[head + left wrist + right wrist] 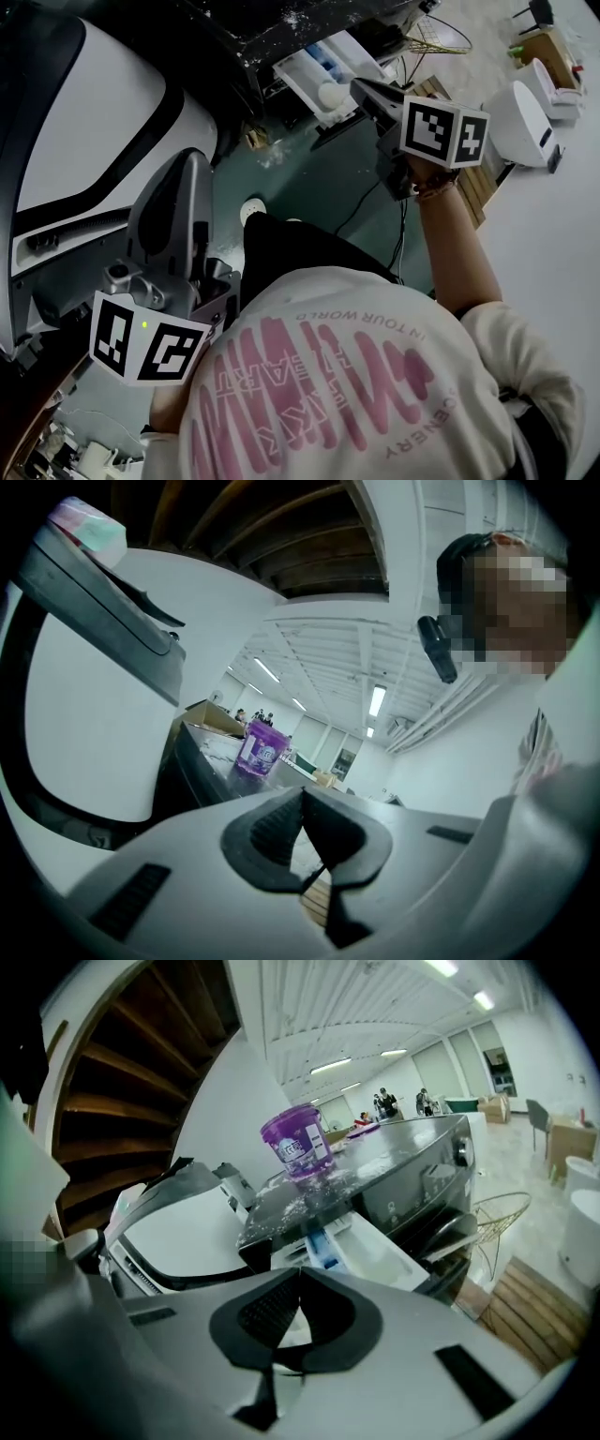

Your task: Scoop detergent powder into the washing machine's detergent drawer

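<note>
Our left hand-held gripper (pixel 302 797) and right hand-held gripper (pixel 298 1275) are closed and empty, the right facing the detergent drawer (pixel 384 1251), which we think is pulled out for filling.

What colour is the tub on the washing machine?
The tub is purple, clearest in the right gripper view.

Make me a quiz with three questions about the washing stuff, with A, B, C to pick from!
1. Where is the tub? A on the floor. B on top of the washer. C on a shelf.
2. What colour is the tub? A green. B purple. C red.
3. How is the drawer? A pulled out. B shut. C missing.
Answers: 1 B, it stands on the washer's dark top; 2 B, its sides are purple; 3 A, it sticks out of the washer's front.
</note>
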Tool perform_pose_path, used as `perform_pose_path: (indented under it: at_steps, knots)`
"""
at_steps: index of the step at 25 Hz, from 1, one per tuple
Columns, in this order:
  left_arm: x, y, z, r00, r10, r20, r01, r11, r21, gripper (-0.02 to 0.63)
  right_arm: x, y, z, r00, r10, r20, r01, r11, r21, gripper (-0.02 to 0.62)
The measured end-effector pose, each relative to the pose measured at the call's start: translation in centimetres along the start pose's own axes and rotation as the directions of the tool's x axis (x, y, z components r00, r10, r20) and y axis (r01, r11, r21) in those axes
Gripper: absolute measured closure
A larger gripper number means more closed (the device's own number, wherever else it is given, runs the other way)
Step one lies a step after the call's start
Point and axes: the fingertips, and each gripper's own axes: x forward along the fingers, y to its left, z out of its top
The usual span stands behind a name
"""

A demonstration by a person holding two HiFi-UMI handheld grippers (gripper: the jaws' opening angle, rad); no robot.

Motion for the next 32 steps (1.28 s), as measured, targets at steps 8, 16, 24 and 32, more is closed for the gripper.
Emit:
perform_pose_path:
  at_steps: [8, 16, 24, 32]
  knots:
    - [-1.0, 0.6, 0.6, 1.000, 0.017, 0.021, -0.017, 1.000, 0.005, 0.604, 0.9, 1.3, -0.4, 0.995, -0.073, -0.061, 0.054, 0.963, -0.264, 0.594]
    - [-1.9, 1.0, 0.6, 0.999, 0.022, 0.031, -0.022, 1.000, -0.002, 0.604, 1.8, 3.1, -1.4, 0.977, -0.170, -0.132, 0.069, 0.829, -0.555, 0.594]
    - [-2.9, 1.8, 0.6, 0.999, 0.032, 0.042, -0.031, 0.999, -0.011, 0.604, 2.4, 3.6, -2.9, 0.958, -0.219, -0.183, 0.040, 0.737, -0.674, 0.594]
    - [-4.1, 3.1, 1.0, 0.996, 0.067, 0.062, -0.066, 0.998, -0.023, 0.604, 2.6, 4.3, -4.2, 0.943, -0.267, -0.198, 0.006, 0.610, -0.792, 0.594]
